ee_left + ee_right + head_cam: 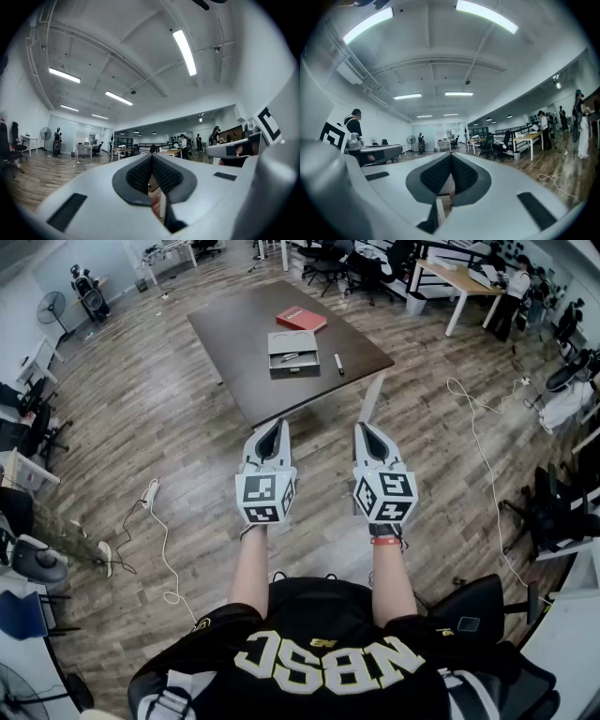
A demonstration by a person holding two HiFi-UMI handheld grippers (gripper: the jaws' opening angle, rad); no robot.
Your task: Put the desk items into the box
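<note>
In the head view a dark table [244, 362] stands a few steps ahead. On it lie an open grey box [293, 352] with a pen inside, a red book [301, 319] behind it and a black marker [338, 364] to its right. My left gripper [278, 425] and right gripper [361, 427] are held side by side in front of my chest, well short of the table. Both point forward, jaws together, holding nothing. The left gripper [151, 157] and right gripper [451, 156] views look across the room and up at the ceiling.
Wooden floor lies between me and the table. A white cable with a power strip [150, 493] trails at the left, another white cable [487, 465] at the right. Office chairs [553, 512] stand right and left. People stand at desks [529, 137] at the far end.
</note>
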